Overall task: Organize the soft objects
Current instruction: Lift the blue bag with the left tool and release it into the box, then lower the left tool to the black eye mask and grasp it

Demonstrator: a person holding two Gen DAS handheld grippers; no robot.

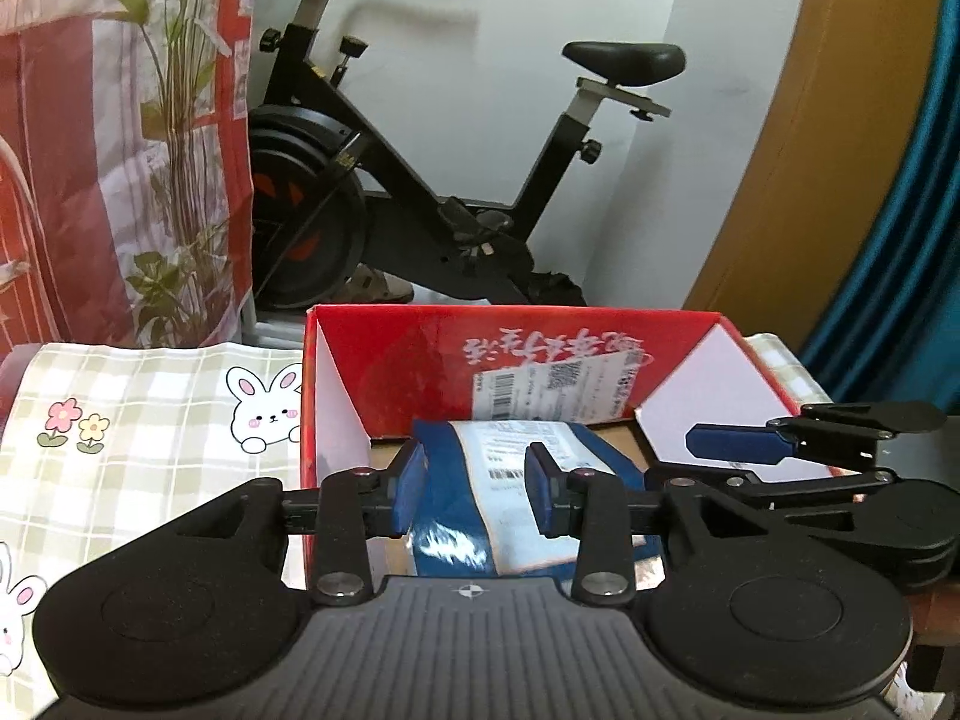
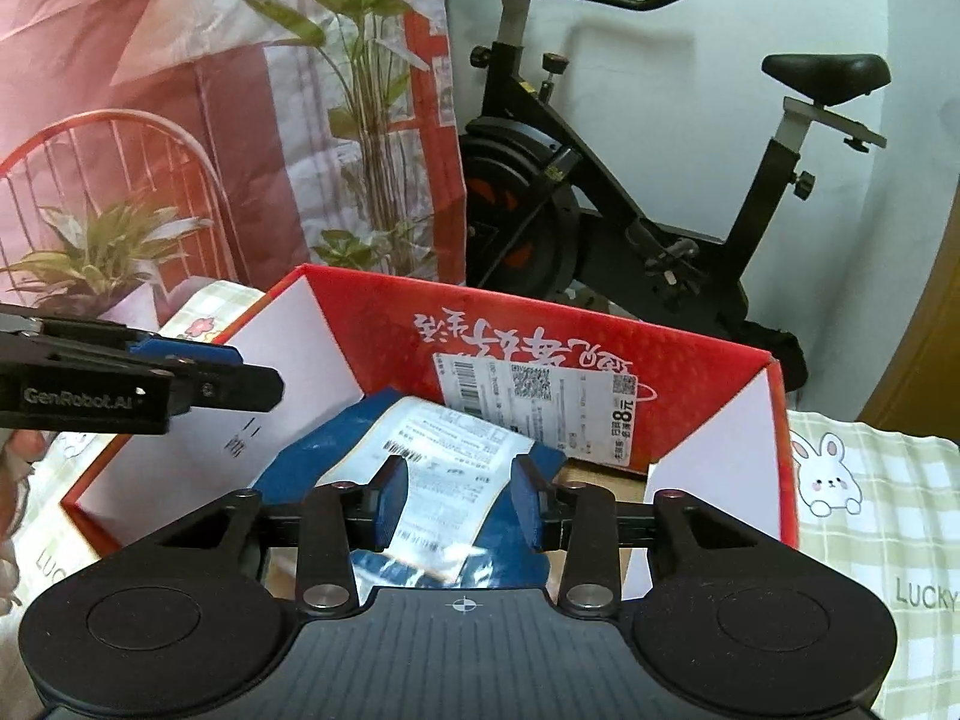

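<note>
Below, a blue parcel (image 2: 420, 468) lies inside the red box (image 1: 516, 360) on the checked bench cloth (image 1: 150, 420). Left tool (image 1: 477, 489) and right tool (image 2: 459, 501) hover above it, pads apart, apparently not touching it.

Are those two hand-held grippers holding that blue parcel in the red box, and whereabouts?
Nothing is held. Both the left hand-held gripper and the right hand-held gripper are open above the blue parcel, which lies in the red box.
</note>
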